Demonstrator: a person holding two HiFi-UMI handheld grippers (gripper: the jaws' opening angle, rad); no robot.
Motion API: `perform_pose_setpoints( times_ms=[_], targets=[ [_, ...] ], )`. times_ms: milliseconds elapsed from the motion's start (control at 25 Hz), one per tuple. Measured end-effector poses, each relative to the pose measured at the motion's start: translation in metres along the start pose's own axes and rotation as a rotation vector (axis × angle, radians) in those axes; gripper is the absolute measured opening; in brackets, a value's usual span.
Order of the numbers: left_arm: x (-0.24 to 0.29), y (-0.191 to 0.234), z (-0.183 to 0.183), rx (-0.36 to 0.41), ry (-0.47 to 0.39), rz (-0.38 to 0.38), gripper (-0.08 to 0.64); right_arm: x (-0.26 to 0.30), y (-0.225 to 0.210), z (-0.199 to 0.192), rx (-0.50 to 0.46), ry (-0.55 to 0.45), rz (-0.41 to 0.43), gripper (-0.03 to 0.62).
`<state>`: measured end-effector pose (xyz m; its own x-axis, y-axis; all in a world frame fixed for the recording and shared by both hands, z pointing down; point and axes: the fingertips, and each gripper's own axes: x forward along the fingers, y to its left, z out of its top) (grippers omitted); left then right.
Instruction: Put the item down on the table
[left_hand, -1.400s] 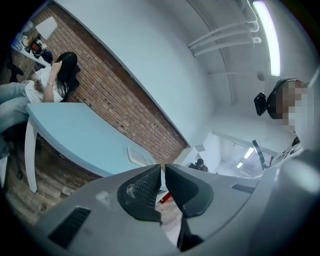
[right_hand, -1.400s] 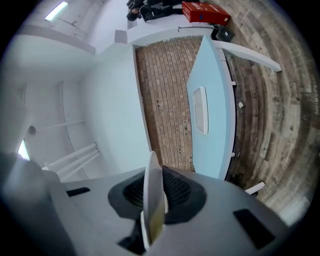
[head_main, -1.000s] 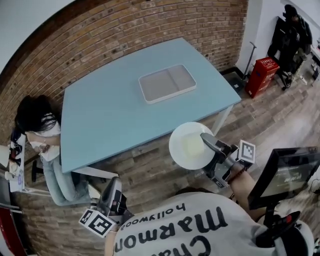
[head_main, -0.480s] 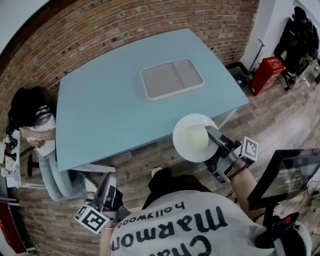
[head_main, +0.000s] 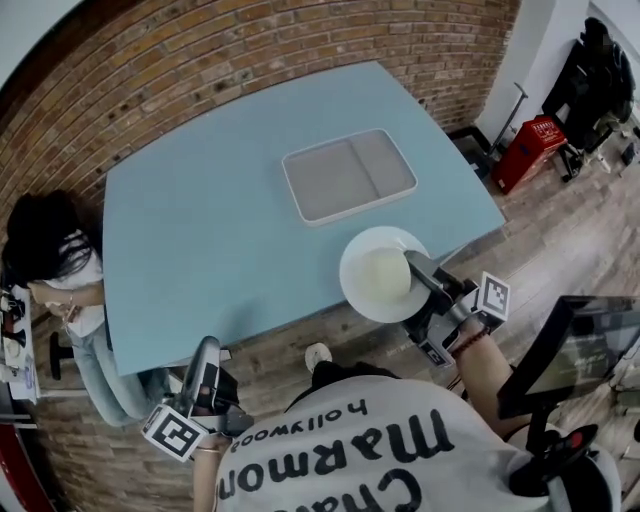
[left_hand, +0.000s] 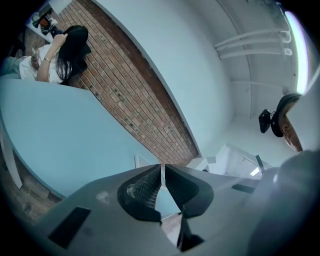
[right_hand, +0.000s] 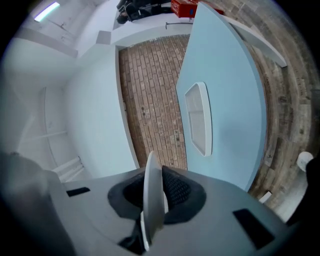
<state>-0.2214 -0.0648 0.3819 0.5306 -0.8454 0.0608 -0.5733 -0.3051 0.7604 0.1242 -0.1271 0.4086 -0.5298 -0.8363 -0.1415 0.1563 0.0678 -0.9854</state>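
Note:
A round white plate (head_main: 380, 273) hangs level over the near right edge of the light blue table (head_main: 220, 220). My right gripper (head_main: 415, 268) is shut on the plate's near rim. In the right gripper view the plate (right_hand: 152, 200) shows edge-on, pinched between the two dark pads. My left gripper (head_main: 205, 365) is low at the left, below and in front of the table's near edge. In the left gripper view its fingers (left_hand: 145, 187) are pressed together with nothing between them (left_hand: 163, 172).
A grey two-part tray (head_main: 349, 174) lies on the table beyond the plate. A seated person (head_main: 55, 260) is at the table's left end. A red box (head_main: 527, 150) stands on the floor at the right, a dark monitor (head_main: 575, 345) near my right arm.
Both grippers have moved toward the table. The plate, earlier over the floor in front of the table, now overlaps its near right edge.

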Motion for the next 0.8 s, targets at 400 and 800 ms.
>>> perform_pose_setpoints(
  times_ms=[400, 800],
  targets=[
    [0.025, 0.006, 0.029, 0.013, 0.034, -0.048, 0.031, 0.014, -0.002, -0.001, -0.024, -0.046, -0.024, 0.037],
    [0.064, 0.047, 0.075, 0.022, 0.066, -0.116, 0.031, 0.064, -0.005, 0.002, -0.057, -0.125, -0.015, 0.037]
  ],
)
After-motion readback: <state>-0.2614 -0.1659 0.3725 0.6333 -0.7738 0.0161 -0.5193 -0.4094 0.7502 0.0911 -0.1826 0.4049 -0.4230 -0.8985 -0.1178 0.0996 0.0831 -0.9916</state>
